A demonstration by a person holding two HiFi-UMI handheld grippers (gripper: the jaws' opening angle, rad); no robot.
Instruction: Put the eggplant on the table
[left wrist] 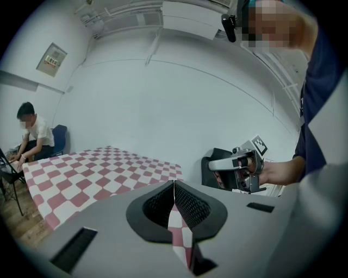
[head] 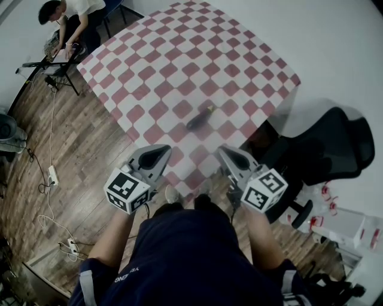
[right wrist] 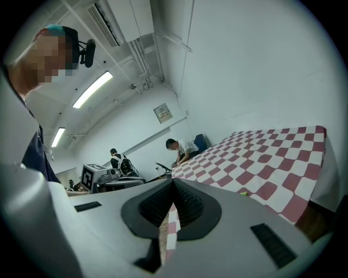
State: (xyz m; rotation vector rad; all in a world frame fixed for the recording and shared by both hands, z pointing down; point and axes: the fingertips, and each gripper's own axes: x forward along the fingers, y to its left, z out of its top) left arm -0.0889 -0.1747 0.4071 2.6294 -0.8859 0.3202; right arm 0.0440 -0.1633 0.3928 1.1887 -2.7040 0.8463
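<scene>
A dark purple eggplant (head: 200,118) with a yellow-green stem lies on the red-and-white checkered table (head: 179,54), near its front edge. Both grippers hang side by side short of that edge, apart from the eggplant. My left gripper (head: 166,149) is shut with nothing between its jaws, and its pads meet in the left gripper view (left wrist: 174,182). My right gripper (head: 223,150) is likewise shut and empty (right wrist: 173,181). In the right gripper view only a small green tip of the eggplant (right wrist: 243,193) shows above the gripper's body. Each gripper appears in the other's view.
A black office chair (head: 326,146) stands at the table's right front corner. A person (head: 69,15) sits bent over a stand (head: 51,63) at the far left. Cables and power strips (head: 52,174) lie on the wooden floor at left.
</scene>
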